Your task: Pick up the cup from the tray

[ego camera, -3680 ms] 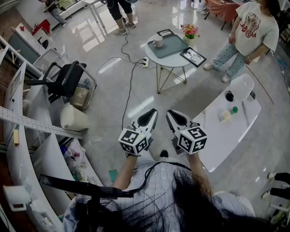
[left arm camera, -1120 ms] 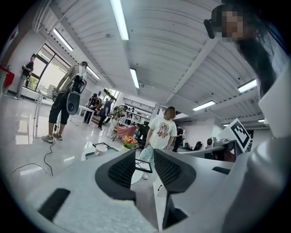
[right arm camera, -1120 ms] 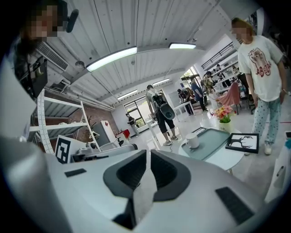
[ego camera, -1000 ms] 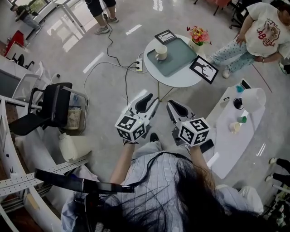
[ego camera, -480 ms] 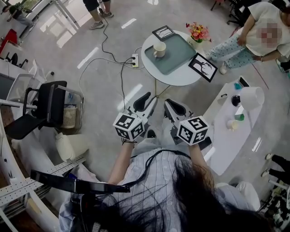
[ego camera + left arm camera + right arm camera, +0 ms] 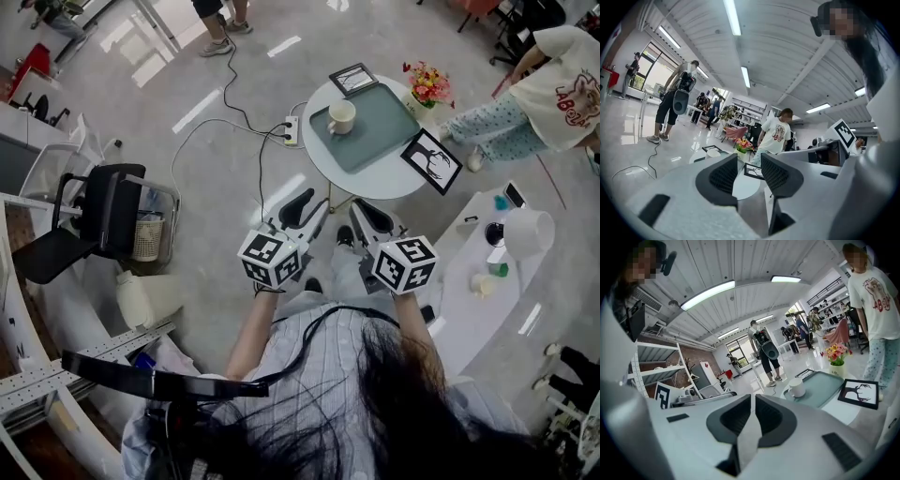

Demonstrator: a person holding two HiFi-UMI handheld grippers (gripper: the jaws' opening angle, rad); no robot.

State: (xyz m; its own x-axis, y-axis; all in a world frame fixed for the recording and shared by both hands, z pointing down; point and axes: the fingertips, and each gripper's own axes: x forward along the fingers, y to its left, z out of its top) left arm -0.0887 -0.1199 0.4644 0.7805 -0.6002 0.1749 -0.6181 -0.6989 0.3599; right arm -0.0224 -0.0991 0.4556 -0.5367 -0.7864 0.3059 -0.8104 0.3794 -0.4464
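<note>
A white cup (image 6: 341, 116) stands on the left part of a teal tray (image 6: 375, 127), which lies on a round white table (image 6: 375, 173) ahead of me. Both grippers hang side by side in front of my chest, well short of the table. My left gripper (image 6: 305, 202) has a gap between its jaws, which are opening with nothing in them (image 6: 749, 161). My right gripper (image 6: 367, 214) is shut on nothing (image 6: 753, 399). In the right gripper view the cup (image 6: 797, 386) and tray (image 6: 822, 389) lie beyond the jaws, to the right.
On the round table stand a flower pot (image 6: 427, 82) and two picture frames (image 6: 431, 159). A power strip with cables (image 6: 292, 136) lies on the floor left of it. An office chair (image 6: 103, 216) is at left, a long white table (image 6: 469, 319) at right, and a person (image 6: 553, 84) beyond it.
I have come closer to the round table, which now sits nearer in the head view. Both grippers stay side by side in front of me.
</note>
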